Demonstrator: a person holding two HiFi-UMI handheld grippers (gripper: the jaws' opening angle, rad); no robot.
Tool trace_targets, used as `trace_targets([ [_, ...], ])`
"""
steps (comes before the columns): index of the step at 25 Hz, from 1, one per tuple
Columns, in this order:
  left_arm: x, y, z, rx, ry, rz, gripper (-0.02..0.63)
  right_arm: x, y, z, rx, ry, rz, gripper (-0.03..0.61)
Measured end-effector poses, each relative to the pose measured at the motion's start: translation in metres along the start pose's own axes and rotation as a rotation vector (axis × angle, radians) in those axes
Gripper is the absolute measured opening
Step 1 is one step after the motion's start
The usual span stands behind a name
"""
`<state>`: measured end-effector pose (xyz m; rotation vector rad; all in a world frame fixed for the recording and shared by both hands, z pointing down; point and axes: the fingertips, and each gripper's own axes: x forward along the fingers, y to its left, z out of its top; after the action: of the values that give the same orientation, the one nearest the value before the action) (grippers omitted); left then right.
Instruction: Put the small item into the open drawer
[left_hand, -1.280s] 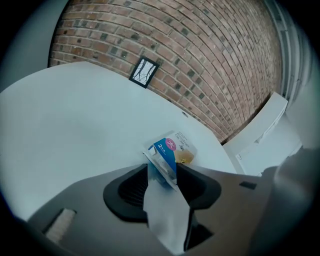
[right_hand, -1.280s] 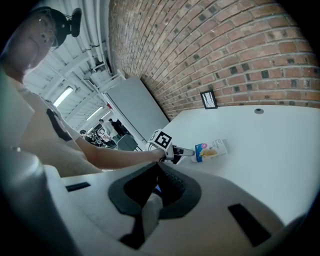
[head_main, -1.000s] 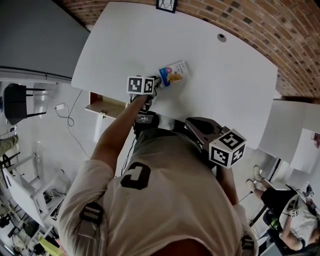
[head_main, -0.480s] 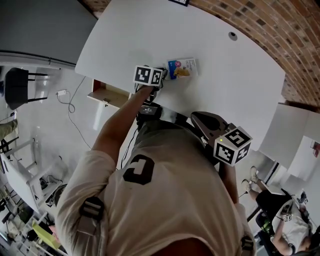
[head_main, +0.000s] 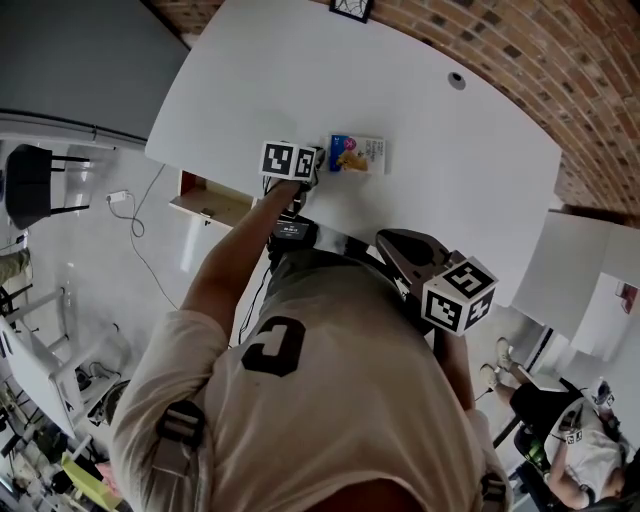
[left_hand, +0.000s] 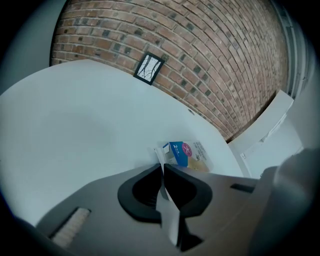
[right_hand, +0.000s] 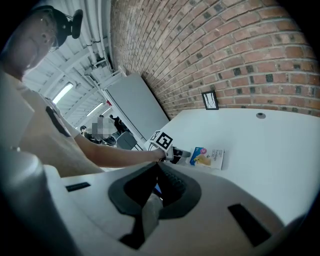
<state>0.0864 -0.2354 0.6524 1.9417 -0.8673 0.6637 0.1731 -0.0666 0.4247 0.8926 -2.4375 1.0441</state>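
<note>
Tabletop (head_main: 250, 80) stretches wide and white around the small packet (head_main: 357, 153), which lies flat close to the near edge, with a brick wall (head_main: 520, 50) beyond the far edge. The open drawer (head_main: 205, 205) juts out under the near edge, off to the left of the packet. The left gripper (left_hand: 162, 167) has just been closing its jaws, which now pinch the packet's thin white edge. The right gripper (right_hand: 157, 167) hangs off the table by the person's body, jaws together on nothing.

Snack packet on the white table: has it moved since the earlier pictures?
Yes, slightly. The snack packet has turned clockwise in the head view, but stays equally far from the cable hole.
</note>
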Motion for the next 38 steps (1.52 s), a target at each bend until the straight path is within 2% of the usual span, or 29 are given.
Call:
trace_targets([
  [14,-0.001,0.003,-0.002,0.003,0.0,0.01,0.012,0.002,0.009,0.003,-0.034,0.002,-0.036,0.005],
  [25,-0.018,0.012,-0.004,-0.12,-0.068,-0.044,0.008,0.012,0.037,-0.007,-0.053,0.014,-0.079,0.005],
  [33,-0.029,0.011,-0.015,-0.181,-0.09,-0.111,0.008,0.018,0.058,-0.03,0.006,0.016,-0.13,0.006],
  [38,-0.041,0.003,-0.022,-0.232,-0.124,-0.135,0.008,0.013,0.065,-0.039,0.011,0.001,-0.132,0.005],
])
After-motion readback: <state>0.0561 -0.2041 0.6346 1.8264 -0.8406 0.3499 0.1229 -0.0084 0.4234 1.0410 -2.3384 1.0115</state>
